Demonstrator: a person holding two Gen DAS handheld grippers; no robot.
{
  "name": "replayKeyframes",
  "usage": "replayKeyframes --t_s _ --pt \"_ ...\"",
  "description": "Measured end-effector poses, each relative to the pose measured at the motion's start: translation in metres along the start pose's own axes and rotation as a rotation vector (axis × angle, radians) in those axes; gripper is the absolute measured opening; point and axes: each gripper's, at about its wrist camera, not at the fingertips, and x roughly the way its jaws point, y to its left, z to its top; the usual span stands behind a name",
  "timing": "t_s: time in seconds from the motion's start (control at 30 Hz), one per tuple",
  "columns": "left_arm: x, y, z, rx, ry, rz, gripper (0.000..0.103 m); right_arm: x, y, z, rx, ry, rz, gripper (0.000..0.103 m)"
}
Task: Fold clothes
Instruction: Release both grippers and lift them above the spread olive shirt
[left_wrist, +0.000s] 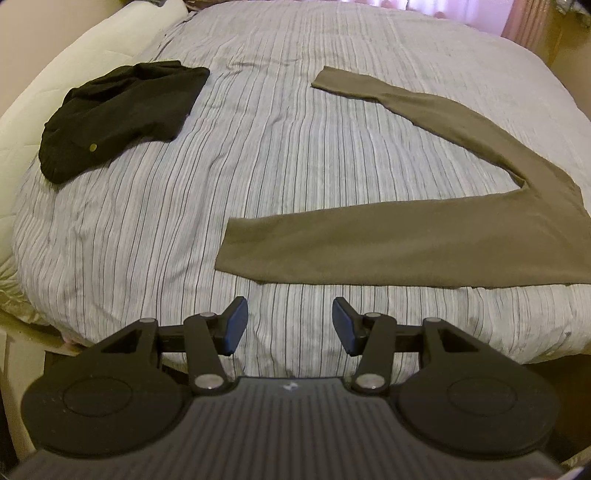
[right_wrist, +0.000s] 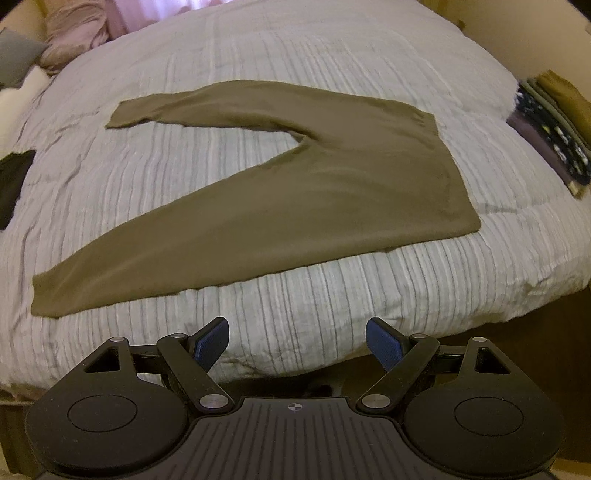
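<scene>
Olive-green trousers (right_wrist: 295, 192) lie flat on the striped bedspread (right_wrist: 295, 55) with the two legs spread in a V, the waist at the right. They also show in the left wrist view (left_wrist: 424, 236). My left gripper (left_wrist: 290, 325) is open and empty, just short of the near leg's hem. My right gripper (right_wrist: 297, 345) is open and empty over the bed's near edge, a little short of the near leg.
A crumpled black garment (left_wrist: 114, 114) lies at the bed's left side, its edge also in the right wrist view (right_wrist: 13, 184). Folded clothes (right_wrist: 546, 129) are stacked at the bed's right edge. Pillows (right_wrist: 70, 33) sit at the far left.
</scene>
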Motion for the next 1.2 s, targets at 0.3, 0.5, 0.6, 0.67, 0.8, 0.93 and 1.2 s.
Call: replayKeyframes --t_s 0.3,0.5,0.6,0.67,0.8,0.93,1.2 --pt "0.004 0.004 -0.007 0.012 0.025 0.009 0.046 0.004 0.009 -0.003 -0.027 0.014 0.011 0.084" --pt "0.006 0.004 -0.003 0.009 0.025 0.026 0.046 0.010 0.009 0.000 -0.034 0.026 0.020 0.084" --pt "0.009 -0.003 0.001 0.021 0.027 0.030 0.046 0.015 0.006 0.004 -0.038 0.025 0.024 0.084" --pt "0.012 -0.010 0.004 0.033 0.036 0.035 0.046 0.018 0.003 0.007 -0.036 0.025 0.028 0.084" --pt "0.016 -0.032 0.015 0.058 0.041 0.038 0.046 0.025 -0.013 0.012 -0.013 0.039 0.036 0.084" --pt "0.020 -0.051 0.026 0.051 0.039 0.057 0.046 0.035 -0.038 0.021 0.016 0.052 0.035 0.084" --pt "0.028 -0.100 0.050 -0.014 0.050 0.110 0.046 0.052 -0.085 0.064 -0.005 0.066 0.043 0.084"
